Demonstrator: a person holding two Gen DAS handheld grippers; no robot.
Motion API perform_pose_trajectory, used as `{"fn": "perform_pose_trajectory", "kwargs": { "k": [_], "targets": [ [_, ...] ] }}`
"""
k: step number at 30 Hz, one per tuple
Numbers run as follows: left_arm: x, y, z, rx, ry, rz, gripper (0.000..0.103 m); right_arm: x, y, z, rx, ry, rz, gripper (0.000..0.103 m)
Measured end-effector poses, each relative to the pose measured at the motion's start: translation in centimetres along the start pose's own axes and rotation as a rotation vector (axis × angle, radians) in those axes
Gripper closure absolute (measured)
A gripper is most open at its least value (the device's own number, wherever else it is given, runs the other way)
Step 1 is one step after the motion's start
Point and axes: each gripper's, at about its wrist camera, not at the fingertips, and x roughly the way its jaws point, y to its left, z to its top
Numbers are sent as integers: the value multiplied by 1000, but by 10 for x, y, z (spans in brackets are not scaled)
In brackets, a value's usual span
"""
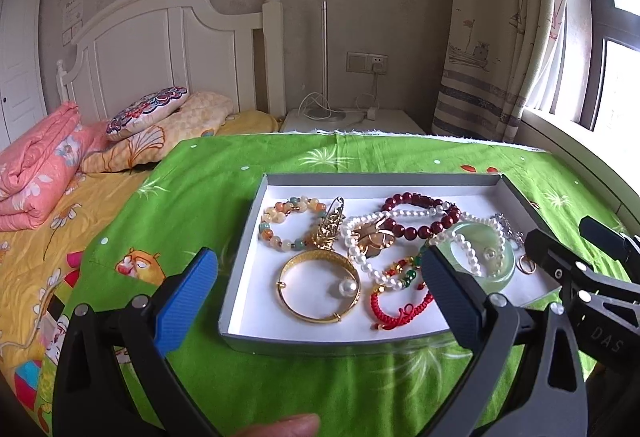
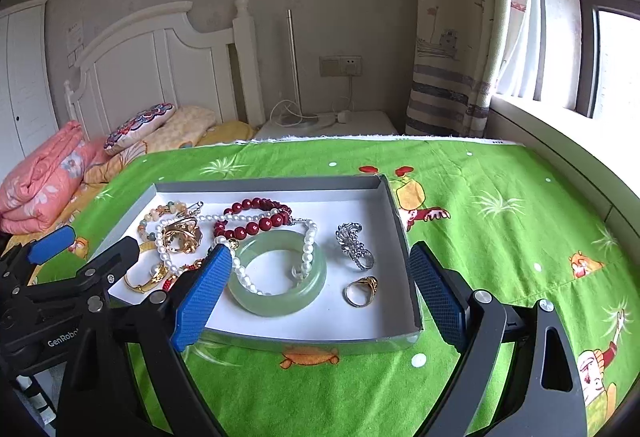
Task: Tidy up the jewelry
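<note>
A shallow grey tray (image 1: 244, 237) with a white floor sits on a green printed cloth (image 1: 208, 173), and all the jewelry lies inside it. Taking the tray as the landmark: at its far left corner is a bracelet of pale orange and green beads (image 1: 289, 223), with a gold brooch (image 1: 329, 227) touching its right side. Near the tray's front wall lies a gold bangle (image 1: 319, 286) with a single pearl (image 1: 346, 287) resting inside its ring. Toward the far wall of the tray is a dark red bead bracelet (image 1: 420, 215), and a white pearl necklace (image 1: 362, 257) loops across it and over the pale green jade bangle (image 2: 278, 275) on the tray's right half. A red cord bracelet (image 1: 400, 307) lies at the front, just left of the jade bangle. Right of the jade bangle, near the tray's right wall, are a silver chain piece (image 2: 354, 243) and, closer to the front, a gold ring (image 2: 361, 291).

The left gripper (image 1: 320, 277) hangs above the tray's front wall with its jaws spread wide, holding nothing. The right gripper (image 2: 320, 277) is likewise wide apart and empty, over the tray's right half, its blue pad (image 2: 202, 297) in front of the jade bangle's left edge
</note>
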Motion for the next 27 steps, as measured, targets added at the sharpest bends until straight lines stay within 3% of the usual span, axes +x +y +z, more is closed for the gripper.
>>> {"fn": "perform_pose_trajectory", "kwargs": {
  "k": [27],
  "targets": [
    [-4,-1,-2,18,-12,9,2,-8,-9,-2,45,-40,19,16]
  ]
}}
